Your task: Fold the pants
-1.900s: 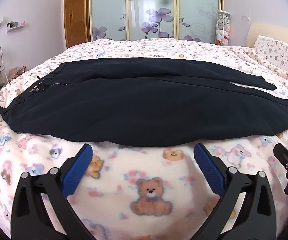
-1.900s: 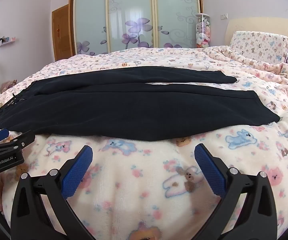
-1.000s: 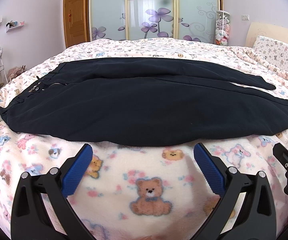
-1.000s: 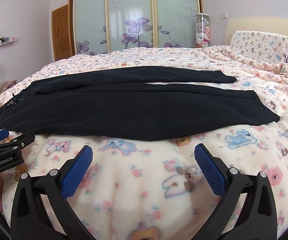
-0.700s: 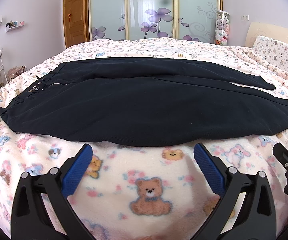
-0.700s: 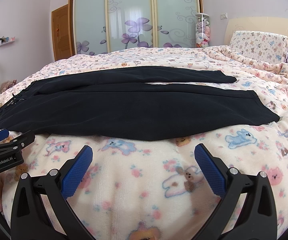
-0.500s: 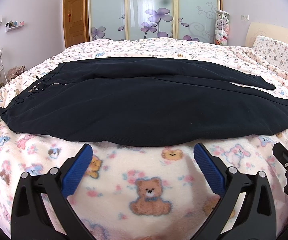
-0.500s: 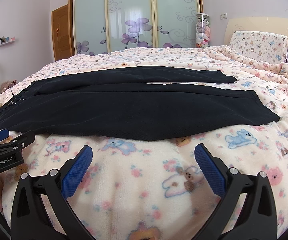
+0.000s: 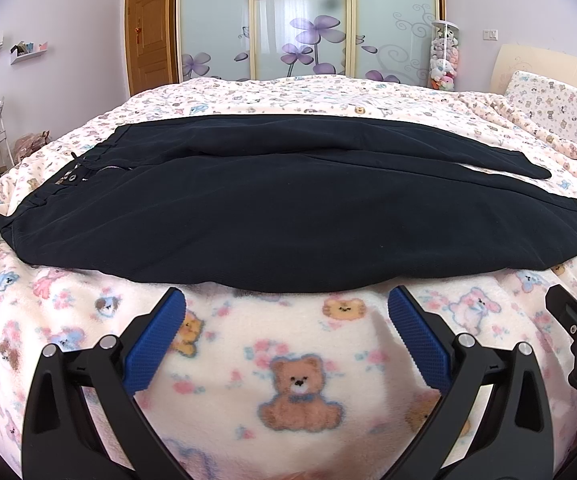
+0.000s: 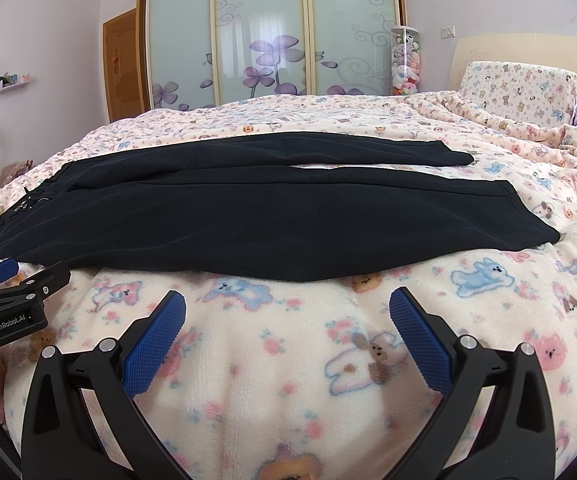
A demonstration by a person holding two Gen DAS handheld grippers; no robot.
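Currently, pants: dark, spread flat across the bed, waistband toward its left edge, both legs running toward the right edge and pillow.
Left tongs: spread wide, holding nothing, hovering over the teddy-print blanket just short of the pants' near edge.
Right tongs: likewise wide apart and empty, near the same edge, further toward the leg ends.
Background: sliding wardrobe doors beyond the far edge.
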